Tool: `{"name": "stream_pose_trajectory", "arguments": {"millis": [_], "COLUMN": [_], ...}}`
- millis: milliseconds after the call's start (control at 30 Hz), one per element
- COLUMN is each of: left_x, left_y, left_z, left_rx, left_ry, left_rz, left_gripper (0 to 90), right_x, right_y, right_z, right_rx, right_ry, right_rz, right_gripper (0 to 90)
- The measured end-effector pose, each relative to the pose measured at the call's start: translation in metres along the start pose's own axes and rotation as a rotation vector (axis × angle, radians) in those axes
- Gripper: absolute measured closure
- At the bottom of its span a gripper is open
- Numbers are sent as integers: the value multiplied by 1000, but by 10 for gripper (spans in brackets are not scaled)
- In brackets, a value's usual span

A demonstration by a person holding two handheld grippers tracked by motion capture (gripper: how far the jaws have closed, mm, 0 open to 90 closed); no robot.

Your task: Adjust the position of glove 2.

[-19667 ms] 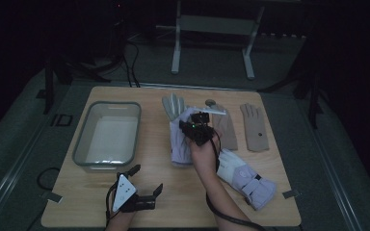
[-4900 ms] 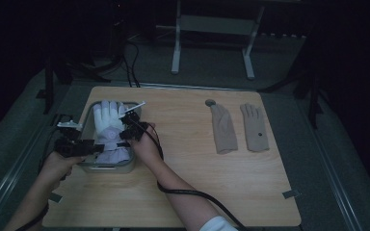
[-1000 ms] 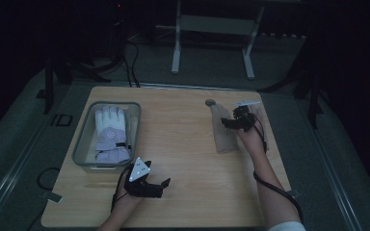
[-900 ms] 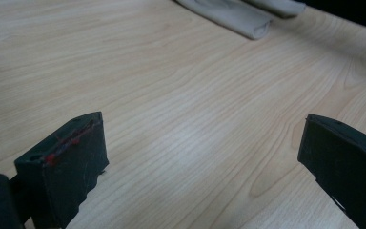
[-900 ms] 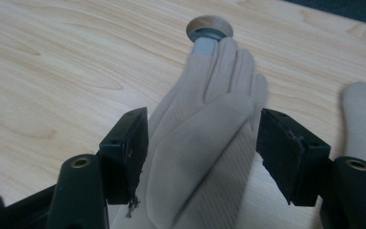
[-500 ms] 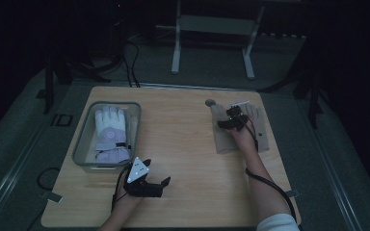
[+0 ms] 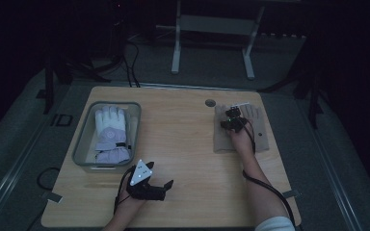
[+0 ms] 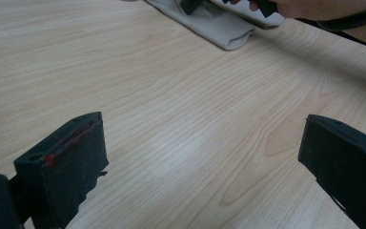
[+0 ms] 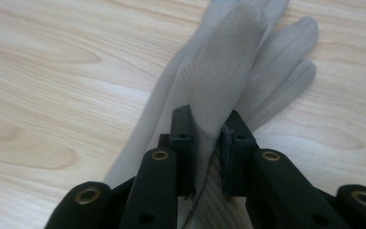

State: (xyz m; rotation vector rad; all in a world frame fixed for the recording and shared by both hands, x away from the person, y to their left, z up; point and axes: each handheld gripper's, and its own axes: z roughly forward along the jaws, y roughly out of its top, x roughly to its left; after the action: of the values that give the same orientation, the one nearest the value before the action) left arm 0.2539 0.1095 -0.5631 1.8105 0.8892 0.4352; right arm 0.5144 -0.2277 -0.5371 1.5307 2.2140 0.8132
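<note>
Two beige gloves lie side by side at the table's right, the left one (image 7: 220, 137) and the right one (image 7: 260, 132). My right gripper (image 7: 231, 120) is down on the left glove. Its jaws have just been closing, and in the right gripper view my right gripper (image 9: 208, 129) is shut on a raised fold of the glove (image 9: 228, 62). My left gripper (image 7: 166, 189) rests near the front edge, open. Between its wide-apart jaws my left gripper (image 8: 205, 143) has just bare wood. The beige glove (image 8: 219, 28) lies far ahead of it.
A clear tray (image 7: 81, 144) at the left holds a pair of white and lavender gloves (image 7: 110, 130). A small round hole (image 7: 210, 103) sits in the tabletop near the far edge. Bare wood lies between the tray and the beige gloves.
My right gripper has shifted slightly left and sunk onto the beige glove, and its jaws have closed on a fold of it. The left gripper has stayed put.
</note>
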Motion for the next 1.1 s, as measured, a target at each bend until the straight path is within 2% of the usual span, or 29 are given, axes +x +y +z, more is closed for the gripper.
{"name": "stream_pose_trajectory", "arguments": {"millis": [33,233,400,667,767,833,867,900,967,1000,1100], "left_x": [0,0,0,-3,-2,-1,1,2,3,4,5], "left_y": [0,0,1,3,3,3,3,3,3,3,3], "left_z": [0,1,0,-4,-3,-3,-3,-3,-4,-4,-5], "left_rx": [-4,-4,-5,-24,-26,-22,-24,-21,-25,-31,-33], "left_ry": [0,19,29,38,39,37,44,45,47,49,46], "left_rz": [0,-6,-4,5,1,6,19,18,13,6,5], "left_gripper": [27,27,27,27,27,27,27,27,27,27,27], "right_x": [0,15,31,73,90,94,107,111,115,125,128], "right_y": [0,7,12,-1,-9,-12,-23,-26,-29,-40,-47], "right_z": [-3,-29,-55,-92,-103,-106,-109,-109,-109,-106,-101], "right_rx": [-8,-64,-108,-194,-224,-232,-239,-246,-249,-252,-244], "right_ry": [18,78,114,172,177,182,224,236,235,234,240], "right_rz": [16,13,73,63,58,71,85,88,79,78,96], "right_gripper": [788,789,789,788,788,788,787,787,787,787,787]}}
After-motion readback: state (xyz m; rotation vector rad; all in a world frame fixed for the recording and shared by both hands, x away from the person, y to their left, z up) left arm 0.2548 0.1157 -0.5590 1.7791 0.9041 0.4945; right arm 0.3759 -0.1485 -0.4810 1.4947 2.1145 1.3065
